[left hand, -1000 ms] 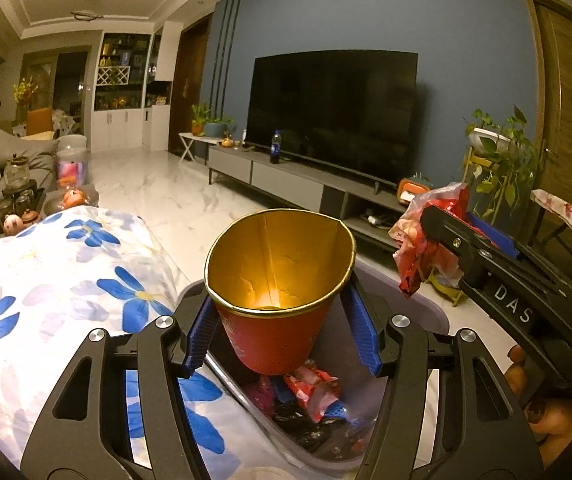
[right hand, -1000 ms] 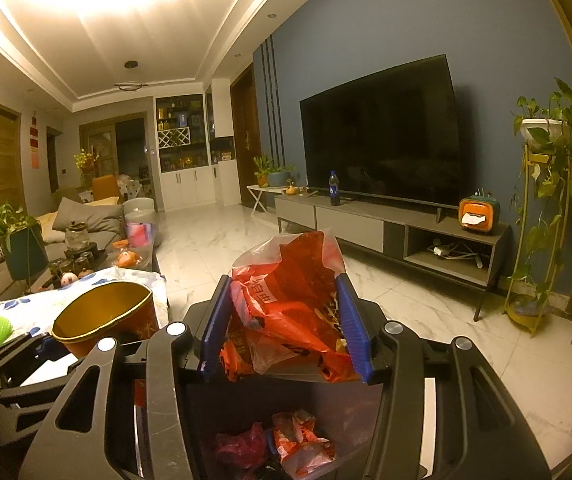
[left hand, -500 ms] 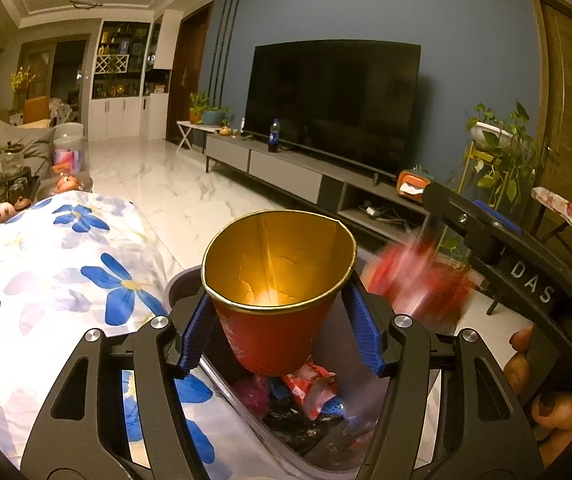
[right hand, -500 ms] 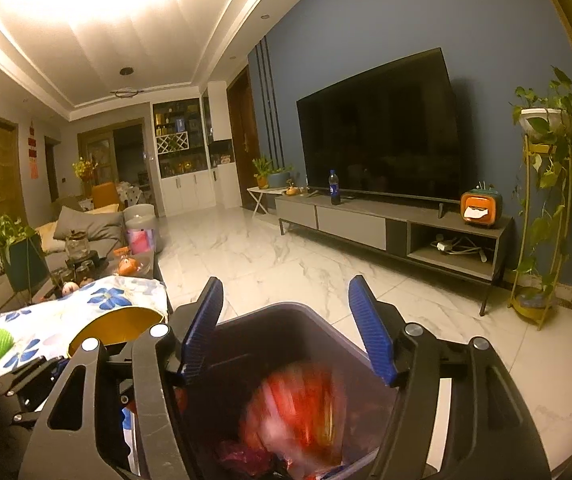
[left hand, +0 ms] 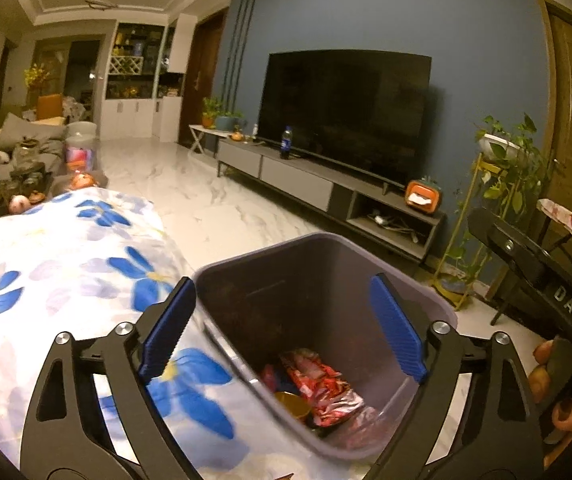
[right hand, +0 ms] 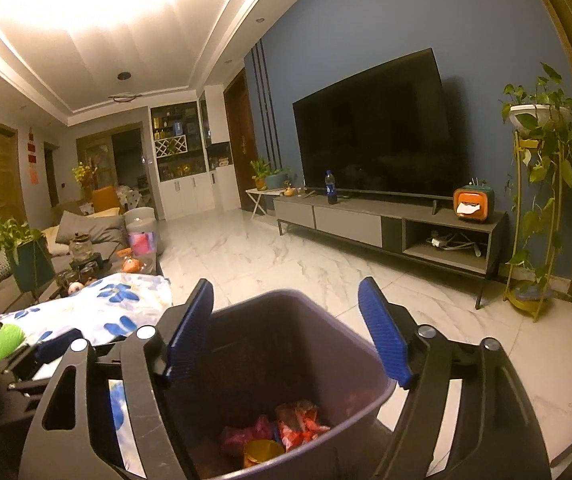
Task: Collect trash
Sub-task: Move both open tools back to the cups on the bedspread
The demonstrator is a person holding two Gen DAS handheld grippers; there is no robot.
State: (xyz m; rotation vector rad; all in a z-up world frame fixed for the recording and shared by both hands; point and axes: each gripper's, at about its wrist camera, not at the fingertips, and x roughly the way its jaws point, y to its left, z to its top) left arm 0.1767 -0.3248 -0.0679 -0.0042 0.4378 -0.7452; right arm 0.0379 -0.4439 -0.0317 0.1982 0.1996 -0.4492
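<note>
Wide open and holding nothing, both the left gripper (left hand: pixel 282 328) and the right gripper (right hand: pixel 286 328), up over a dark grey trash bin (left hand: pixel 442 308) beside a table with a blue-flower cloth (left hand: pixel 66 256). Down at the bottom of the bin: a red paper cup (right hand: pixel 264 453) with a gold inside, tipped on its side, touching red snack wrappers (left hand: pixel 322 388). At the right edge, fingers (left hand: pixel 544 378) of a hand around the right gripper's handle.
</note>
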